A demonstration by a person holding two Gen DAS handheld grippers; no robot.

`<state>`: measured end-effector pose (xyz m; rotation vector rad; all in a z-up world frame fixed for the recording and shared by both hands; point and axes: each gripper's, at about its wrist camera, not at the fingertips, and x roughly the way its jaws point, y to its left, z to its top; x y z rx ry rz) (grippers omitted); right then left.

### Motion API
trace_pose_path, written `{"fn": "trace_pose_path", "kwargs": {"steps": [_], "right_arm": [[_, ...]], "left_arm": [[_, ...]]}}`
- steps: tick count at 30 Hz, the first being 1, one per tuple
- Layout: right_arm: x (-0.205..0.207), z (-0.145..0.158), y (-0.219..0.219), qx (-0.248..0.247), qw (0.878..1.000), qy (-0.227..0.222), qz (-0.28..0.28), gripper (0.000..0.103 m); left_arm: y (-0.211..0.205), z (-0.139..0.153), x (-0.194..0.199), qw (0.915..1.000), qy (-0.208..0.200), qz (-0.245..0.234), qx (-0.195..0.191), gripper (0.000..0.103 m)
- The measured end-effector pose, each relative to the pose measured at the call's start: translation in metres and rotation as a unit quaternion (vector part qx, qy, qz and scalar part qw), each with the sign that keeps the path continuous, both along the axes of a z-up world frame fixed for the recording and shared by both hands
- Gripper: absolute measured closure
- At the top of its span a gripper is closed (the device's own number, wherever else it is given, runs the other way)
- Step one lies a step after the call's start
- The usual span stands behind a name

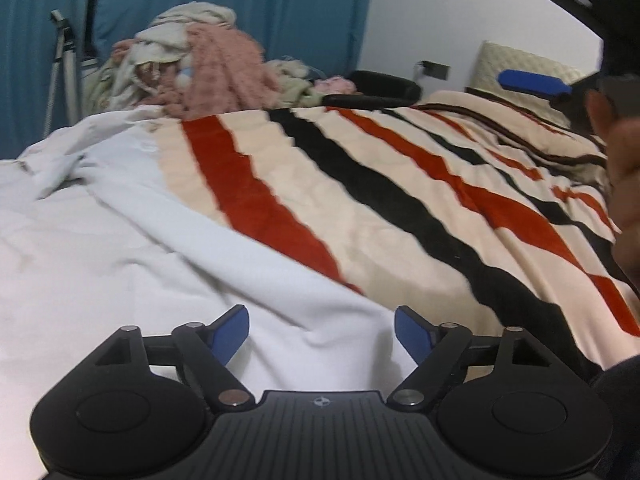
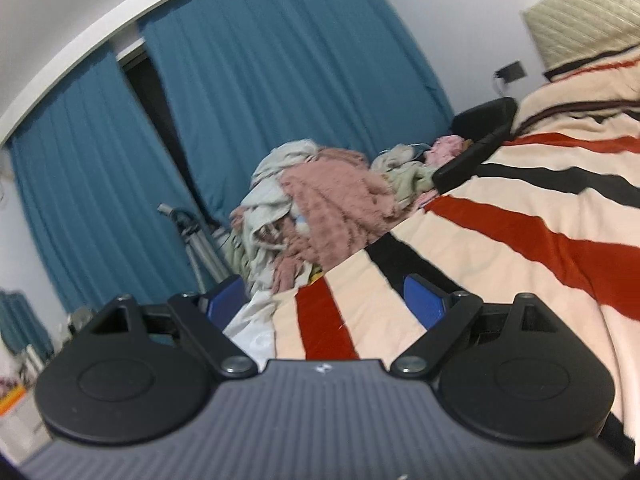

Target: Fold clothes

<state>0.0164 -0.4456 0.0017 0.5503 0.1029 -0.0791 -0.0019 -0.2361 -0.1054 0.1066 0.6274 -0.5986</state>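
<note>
Bed covered by a striped blanket [image 1: 400, 208] in cream, red and black bands, running from 6 o'clock toward 2 o'clock in the left wrist view. White garment [image 1: 120, 240] spread loosely over the blanket's near left portion, wrinkled, reaching from 9 o'clock to 6 o'clock. Left gripper [image 1: 322, 334] low over the white garment, blue fingers [image 1: 230, 334] wide apart, nothing pinched between them; cloth visible in the gap beneath. Right gripper [image 1: 536, 84] seen at 2 o'clock from the left wrist camera, one blue finger showing, with a person's hand [image 1: 624, 184] at 3 o'clock.

In the right wrist view, right gripper [image 2: 324, 300] level above the bed's edge, blue fingers [image 2: 424, 302] spread wide and empty. White garment [image 2: 250, 328] at 7 o'clock, just inside the left finger. Striped blanket [image 2: 520, 248] filling 3 to 5 o'clock.

Heap of unfolded clothes [image 1: 192, 68] at 11 o'clock beyond the bed's far edge: pink fuzzy fabric, pale beige and greenish pieces; same heap [image 2: 320, 208] near centre in the right wrist view. Teal curtains [image 2: 260, 80] behind, below a white ceiling edge. Tripod legs [image 2: 200, 244] at 8 o'clock beside the heap. Quilted cream headboard [image 2: 580, 20] at 1 o'clock. Dark wall socket [image 2: 510, 71] on the white wall. Black padded object [image 2: 480, 140] resting at the bed's far side.
</note>
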Motion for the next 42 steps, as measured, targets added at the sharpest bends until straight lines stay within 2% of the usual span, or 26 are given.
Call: {"fn": "trace_pose_path", "kwargs": {"steps": [2,4,8,11,12,14,16,20,24,27,31,33,36,37,38,40,42], "right_arm": [[-0.001,-0.001,-0.003,-0.002,1.0,-0.001,-0.021,0.015],[-0.001,-0.003,-0.002,-0.012,0.999,0.001,-0.038,0.015],[0.004,-0.005,-0.001,-0.017,0.999,0.008,-0.04,0.015],[0.007,-0.005,0.003,-0.034,0.998,0.013,-0.043,0.015],[0.008,-0.006,0.003,-0.039,0.998,0.014,-0.047,0.015],[0.009,-0.007,0.005,-0.049,0.997,0.018,-0.056,0.015],[0.011,-0.007,0.005,-0.054,0.996,0.022,-0.064,0.015],[0.008,-0.007,0.004,-0.056,0.996,0.022,-0.073,0.015],[0.005,-0.004,0.005,-0.05,0.997,0.018,-0.063,0.015],[0.005,-0.003,0.015,-0.062,0.997,0.017,-0.045,0.015],[0.01,-0.003,0.03,-0.072,0.997,0.03,-0.014,0.015],[0.012,-0.002,0.036,-0.075,0.997,0.035,-0.001,0.015],[0.014,-0.004,0.046,-0.081,0.996,0.043,0.017,0.015],[0.014,-0.004,0.05,-0.083,0.995,0.046,0.022,0.015],[0.015,-0.005,0.055,-0.089,0.994,0.05,0.028,0.015],[0.017,-0.007,0.065,-0.102,0.992,0.059,0.04,0.015],[0.019,-0.01,0.076,-0.114,0.99,0.065,0.054,0.015]], "left_arm": [[-0.008,-0.009,-0.002,0.9997,-0.007,-0.024,0.002,0.033],[-0.016,-0.017,-0.004,0.9987,-0.01,-0.049,0.005,0.037],[-0.038,-0.028,-0.009,0.9952,-0.038,-0.087,0.025,0.037],[-0.053,-0.038,-0.007,0.9941,-0.054,-0.081,0.048,0.039],[-0.056,-0.041,-0.005,0.9946,-0.055,-0.072,0.05,0.052],[-0.054,-0.044,0.0,0.9969,-0.039,-0.055,0.042,0.09],[-0.039,-0.037,0.003,0.9991,-0.019,-0.036,0.009,0.095],[0.013,0.002,-0.008,0.9973,0.005,0.013,-0.072,0.096],[0.079,0.034,-0.029,0.9853,0.042,0.065,-0.152,0.096],[0.128,0.042,-0.044,0.9718,0.077,0.112,-0.193,0.097],[0.177,0.02,-0.048,0.9426,0.172,0.187,-0.217,0.098],[0.191,0.01,-0.048,0.9343,0.201,0.2,-0.217,0.098],[0.203,0.006,-0.047,0.9292,0.217,0.205,-0.217,0.087],[0.206,0.007,-0.045,0.9279,0.221,0.203,-0.221,0.077],[0.208,0.01,-0.043,0.9268,0.225,0.201,-0.224,0.062],[0.211,0.019,-0.033,0.9308,0.214,0.2,-0.219,0.048],[0.212,0.029,-0.021,0.9377,0.195,0.201,-0.205,0.046]]}}
